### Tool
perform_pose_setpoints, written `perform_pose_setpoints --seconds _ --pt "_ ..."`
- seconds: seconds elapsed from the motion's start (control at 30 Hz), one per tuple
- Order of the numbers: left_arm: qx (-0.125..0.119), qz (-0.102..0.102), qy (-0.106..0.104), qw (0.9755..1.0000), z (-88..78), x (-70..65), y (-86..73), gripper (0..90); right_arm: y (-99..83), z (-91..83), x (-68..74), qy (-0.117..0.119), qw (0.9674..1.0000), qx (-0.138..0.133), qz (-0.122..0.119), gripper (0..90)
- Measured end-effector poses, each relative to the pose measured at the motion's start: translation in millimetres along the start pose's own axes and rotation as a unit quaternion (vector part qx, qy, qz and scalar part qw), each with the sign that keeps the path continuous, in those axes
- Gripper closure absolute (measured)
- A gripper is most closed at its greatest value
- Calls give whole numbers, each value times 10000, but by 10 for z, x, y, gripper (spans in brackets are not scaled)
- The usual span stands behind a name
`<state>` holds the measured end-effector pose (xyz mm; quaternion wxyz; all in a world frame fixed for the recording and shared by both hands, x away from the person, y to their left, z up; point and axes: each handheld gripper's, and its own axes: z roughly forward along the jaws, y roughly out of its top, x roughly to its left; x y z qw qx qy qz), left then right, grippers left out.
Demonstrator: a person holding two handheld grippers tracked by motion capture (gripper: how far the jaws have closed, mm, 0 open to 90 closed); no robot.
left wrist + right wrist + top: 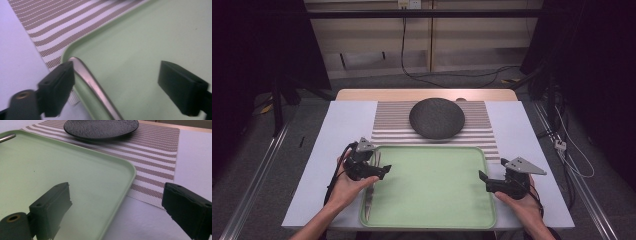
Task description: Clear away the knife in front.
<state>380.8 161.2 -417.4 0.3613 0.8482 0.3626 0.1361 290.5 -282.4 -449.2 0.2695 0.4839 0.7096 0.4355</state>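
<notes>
— From above, what's on the table?

— A green tray in front of a striped mat that carries a dark plate. The left gripper sits at the tray's left rim by a metal utensil; the right gripper at its right rim.

— Left gripper view?

— Jaws apart; the utensil's handle lies just beside one jaw, along the rim.

— Right gripper view?

— Jaws wide, straddling the tray's edge, holding nothing.

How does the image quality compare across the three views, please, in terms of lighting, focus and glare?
High view: dim, dark surroundings, table evenly lit, sharp. Left gripper view: close, soft focus, a glare streak along the metal utensil. Right gripper view: near tongs blurred, green tray shiny, black plate fairly crisp.
</notes>
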Motion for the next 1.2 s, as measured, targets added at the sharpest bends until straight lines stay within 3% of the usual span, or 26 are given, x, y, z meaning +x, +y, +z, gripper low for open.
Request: perform_pose_setpoints --seconds 0.07,0.23,0.4,0.53,0.63,0.83,0.97,1.03,1.1,1.2 --pt "-91 -21 -78 9999 -53 6 -6 75 0 -6 -1 5 10000 -6 7 85" --pt "-488 27 179 9986 -196 -22 -20 61 0 -17 -2 11 10000 -19 22 85" --pt "-493 176 446 9976 -281 -17 -69 66 0 -18 -4 -1 10000 -27 26 86" --pt "-597 -44 631 9962 -333 28 -161 65 -1 -21 -7 -4 10000 -27 32 86" --pt "-618 -267 589 9960 -378 61 -241 67 0 -23 -9 -7 10000 -34 35 86" --pt "-600 -278 653 9957 -441 77 -445 64 0 -29 -9 -9 10000 -48 43 85" --pt "-582 -323 706 9953 -362 72 -583 64 0 -32 -10 -31 10000 -48 66 86" --pt "-527 -338 559 9965 -347 95 -584 65 0 -42 -14 -47 9999 -63 70 86" --pt "-648 -373 600 9954 -360 104 -583 64 -2 -55 -17 -66 9999 -89 70 86" --pt "-639 -358 614 9954 -377 125 -594 64 -6 -76 -36 -103 9998 -109 107 84"
